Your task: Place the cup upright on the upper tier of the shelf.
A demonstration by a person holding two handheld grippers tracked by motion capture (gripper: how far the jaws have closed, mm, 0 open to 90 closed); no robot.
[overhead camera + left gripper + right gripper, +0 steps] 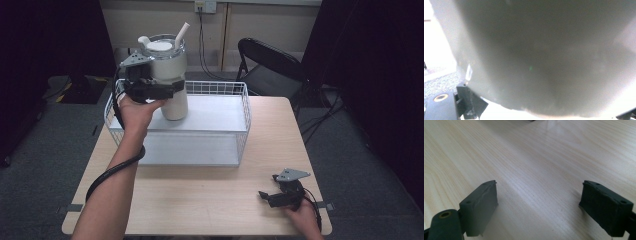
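The left gripper [159,90] pinches the white tumbler [170,75] above the wire basket [244,120] at the tabletop's far edge; it should lower upright and slowly. The right gripper [267,195], jaws spread, rests near the front right corner.

no readable text, labels (or numbers) anywhere

Smooth glossy tumbler [170,75]; white wire basket [240,130]; pale matt wood-grain table [210,200].
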